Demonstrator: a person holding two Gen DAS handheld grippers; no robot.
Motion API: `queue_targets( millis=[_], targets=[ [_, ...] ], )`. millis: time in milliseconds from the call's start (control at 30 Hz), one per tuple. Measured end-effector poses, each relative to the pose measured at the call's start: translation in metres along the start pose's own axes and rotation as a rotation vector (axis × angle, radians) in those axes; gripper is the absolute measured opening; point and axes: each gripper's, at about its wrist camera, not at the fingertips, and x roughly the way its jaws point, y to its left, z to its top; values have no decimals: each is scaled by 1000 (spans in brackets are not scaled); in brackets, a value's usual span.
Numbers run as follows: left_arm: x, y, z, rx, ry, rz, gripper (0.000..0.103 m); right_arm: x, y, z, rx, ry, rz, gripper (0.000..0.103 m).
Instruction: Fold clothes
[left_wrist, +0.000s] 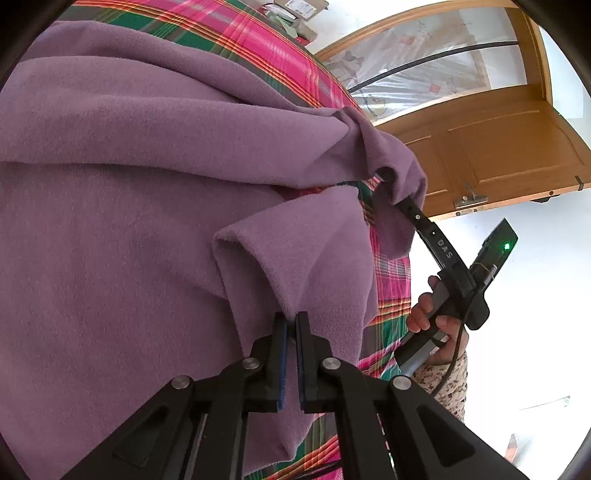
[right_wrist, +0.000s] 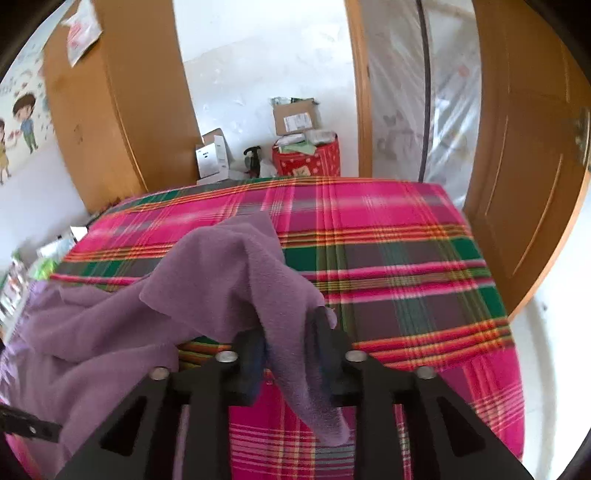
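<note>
A purple fleece garment (left_wrist: 129, 184) lies spread over a bed with a pink and green plaid cover (left_wrist: 258, 48). My left gripper (left_wrist: 291, 321) is shut on a raised fold of it near its right edge. Further along that edge a hand (left_wrist: 428, 310) holds my right gripper (left_wrist: 400, 199), whose tips are buried in a lifted bunch of the fleece. In the right wrist view the garment (right_wrist: 221, 277) drapes over and between the fingers of the right gripper (right_wrist: 290, 339). The bunch fills the gap and a tail hangs below, above the plaid cover (right_wrist: 406, 258).
A wooden door (right_wrist: 524, 184) stands to the right of the bed, and a tall wooden cabinet (right_wrist: 110, 110) to the left. Beyond the bed's far edge are cardboard boxes (right_wrist: 295, 118), a red container (right_wrist: 306, 158) and white boxes (right_wrist: 212, 155). White floor lies right of the bed.
</note>
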Motion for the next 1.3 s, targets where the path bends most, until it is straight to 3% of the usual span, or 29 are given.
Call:
queue_targets(
  millis=[267, 467, 533, 700, 967, 1033, 1133, 1300],
  targets=[
    [1, -4, 5, -5, -7, -8, 3, -35, -3, -23, 49, -32, 40, 37],
    [3, -5, 1, -10, -8, -14, 3, -64, -1, -60, 132, -5, 184, 48],
    [8, -5, -2, -11, -6, -10, 3, -62, 4, -72, 137, 31, 206, 53],
    [11, -1, -6, -10, -14, 3, 3, -50, 12, -87, 155, 88, 203, 53],
    [20, 2, -6, -17, 3, 12, 3, -39, 37, -92, 97, 114, 224, 52],
    [22, 2, -5, -25, 3, 13, 3, -38, 40, -92, 84, 118, 217, 42],
    [24, 0, -5, -19, -4, 25, 3, -40, 42, -92, 67, 109, 198, 10],
    [23, -3, -7, -22, -24, 26, 0, -55, 40, -92, 57, 64, 207, 8]
  ],
)
